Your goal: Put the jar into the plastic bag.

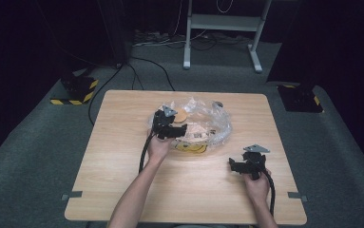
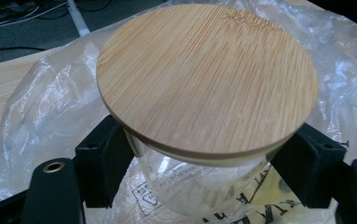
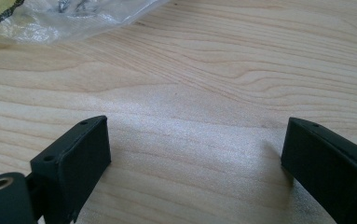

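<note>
We have the glass jar (image 2: 204,186) with its round bamboo lid (image 2: 207,77) sitting inside the crinkled clear plastic bag (image 2: 41,107), near the far middle of the wooden table (image 1: 122,180). Our left gripper (image 1: 168,124) clasps the jar just under the lid, one jaw on each side of the glass. To lift it cleanly we judge we should keep that squeeze even and rise straight, so the lid stays level and the film does not drag. Our right gripper (image 3: 195,154) rests on bare wood with its jaws spread wide, well apart from the bag; it could pin the plastic down.
</note>
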A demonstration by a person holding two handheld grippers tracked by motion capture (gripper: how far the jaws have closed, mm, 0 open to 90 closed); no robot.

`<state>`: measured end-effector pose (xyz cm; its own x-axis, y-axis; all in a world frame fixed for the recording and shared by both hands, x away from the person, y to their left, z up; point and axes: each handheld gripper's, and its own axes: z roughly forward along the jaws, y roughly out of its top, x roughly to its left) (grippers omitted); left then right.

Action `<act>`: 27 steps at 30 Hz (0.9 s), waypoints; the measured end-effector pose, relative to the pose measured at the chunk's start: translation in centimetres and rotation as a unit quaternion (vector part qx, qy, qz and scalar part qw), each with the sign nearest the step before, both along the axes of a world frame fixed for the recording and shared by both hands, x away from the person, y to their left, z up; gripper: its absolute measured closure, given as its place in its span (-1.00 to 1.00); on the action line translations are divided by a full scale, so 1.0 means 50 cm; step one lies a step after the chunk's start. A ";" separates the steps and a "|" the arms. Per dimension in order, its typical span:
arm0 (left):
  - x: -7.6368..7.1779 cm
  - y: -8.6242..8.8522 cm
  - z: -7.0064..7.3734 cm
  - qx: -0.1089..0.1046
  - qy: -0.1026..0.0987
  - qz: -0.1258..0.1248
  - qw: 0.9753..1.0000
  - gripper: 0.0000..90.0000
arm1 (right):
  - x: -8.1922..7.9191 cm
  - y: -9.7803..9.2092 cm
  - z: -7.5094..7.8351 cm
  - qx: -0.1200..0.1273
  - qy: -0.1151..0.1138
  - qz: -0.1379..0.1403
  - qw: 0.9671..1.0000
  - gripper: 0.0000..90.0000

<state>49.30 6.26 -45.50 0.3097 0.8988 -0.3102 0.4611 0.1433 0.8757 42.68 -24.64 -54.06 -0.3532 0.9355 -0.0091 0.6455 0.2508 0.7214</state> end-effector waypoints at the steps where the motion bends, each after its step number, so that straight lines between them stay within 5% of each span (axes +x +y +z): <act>1: 0.003 0.002 -0.003 0.003 0.003 0.000 1.000 -0.44 | 0.000 0.000 0.000 0.000 0.000 0.000 1.000 -0.82; 21: 0.036 -0.008 -0.066 0.028 0.028 0.012 0.999 -0.44 | 0.000 0.000 0.000 0.000 0.000 0.000 1.000 -0.82; 27: 0.044 -0.007 -0.080 0.005 0.042 0.024 0.999 -0.44 | 0.000 0.000 0.000 0.000 0.000 0.000 1.000 -0.82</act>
<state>51.48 5.93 -49.48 0.2404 0.9152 -0.3235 0.5259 0.1574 0.8359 42.66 -24.63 -54.06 -0.3533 0.9355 -0.0090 0.6453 0.2507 0.7216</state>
